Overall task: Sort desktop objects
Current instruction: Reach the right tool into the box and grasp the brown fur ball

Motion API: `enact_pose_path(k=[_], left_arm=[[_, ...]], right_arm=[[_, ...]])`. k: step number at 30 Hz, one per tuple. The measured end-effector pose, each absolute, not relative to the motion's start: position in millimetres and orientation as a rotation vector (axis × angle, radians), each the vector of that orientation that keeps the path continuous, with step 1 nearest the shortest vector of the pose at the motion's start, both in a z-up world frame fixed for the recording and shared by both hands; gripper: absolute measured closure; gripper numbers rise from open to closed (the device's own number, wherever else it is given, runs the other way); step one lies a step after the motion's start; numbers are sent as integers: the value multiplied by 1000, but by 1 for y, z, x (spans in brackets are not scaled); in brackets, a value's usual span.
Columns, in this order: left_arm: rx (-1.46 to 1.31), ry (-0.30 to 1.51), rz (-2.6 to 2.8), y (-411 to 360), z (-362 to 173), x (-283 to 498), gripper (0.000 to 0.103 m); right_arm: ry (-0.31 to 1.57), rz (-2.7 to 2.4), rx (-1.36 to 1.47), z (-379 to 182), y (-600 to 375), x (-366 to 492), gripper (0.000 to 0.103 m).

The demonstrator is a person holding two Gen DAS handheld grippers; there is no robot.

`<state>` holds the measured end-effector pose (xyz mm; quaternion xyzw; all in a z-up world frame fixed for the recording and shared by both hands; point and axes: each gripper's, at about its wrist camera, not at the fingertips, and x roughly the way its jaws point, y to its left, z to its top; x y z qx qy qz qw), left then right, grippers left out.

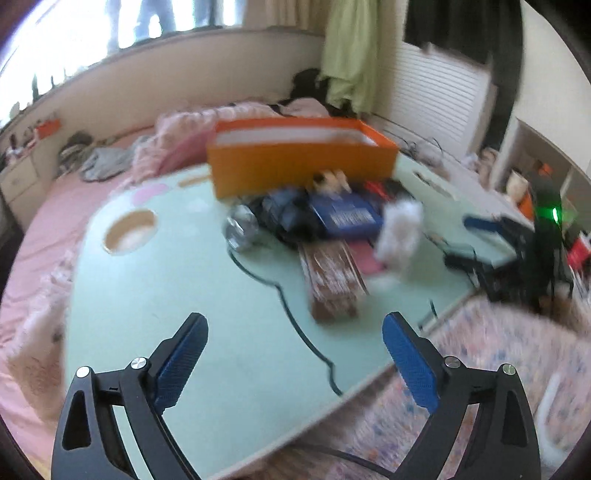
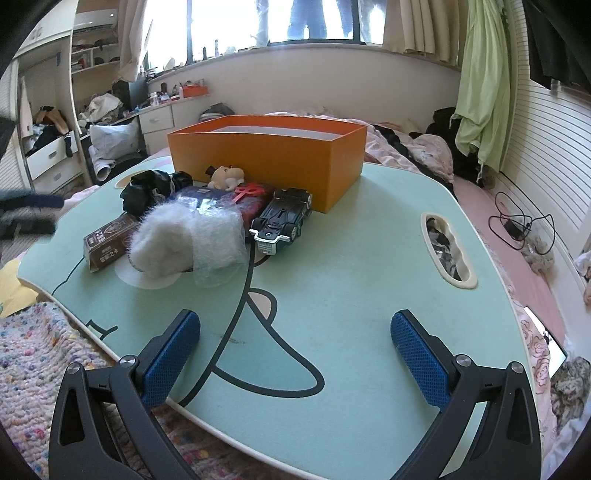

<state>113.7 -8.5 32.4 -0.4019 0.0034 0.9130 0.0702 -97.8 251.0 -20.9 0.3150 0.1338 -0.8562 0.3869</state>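
Hovering apart: left gripper [image 1: 293, 345] and right gripper [image 2: 295, 345], both empty | orange box [image 2: 266, 158] behind clutter (left view blurred)

my left gripper [image 1: 294, 363] has two black arms with long holes cut in them. each finger wears a bumpy blue pad [image 1: 181, 363]. small round silver screws [image 1: 139, 363] sit at the joints. my right gripper [image 2: 295, 356] looks the same, black with blue pads [image 2: 419, 358] and shiny screws [image 2: 462, 360].

A green curtain [image 2: 480, 92] hangs beside the window [image 2: 258, 22], above pink bedding [image 2: 480, 199].
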Motion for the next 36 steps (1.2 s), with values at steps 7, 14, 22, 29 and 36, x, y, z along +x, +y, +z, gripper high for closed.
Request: enact_pose_path(k=[7,14,22,29,36], left_arm=[[-1248,42,2831,8,5,90,0],[-1216,17,2882,5,3,78,0],[-1185,10,2895,2,2,78,0],[-1178,8,2897,1,2,78,0],[-1174,8,2900,1,2,78,0]], right_arm=[[341,-2182,804,-21,250,-97,0],[345,-2180,811,-21,249,-98,0],[469,-2149,860,13,227,-109,0],[379,-2220,827,61,200,-150,0],[373,-2321,1043,41,168,-204,0]])
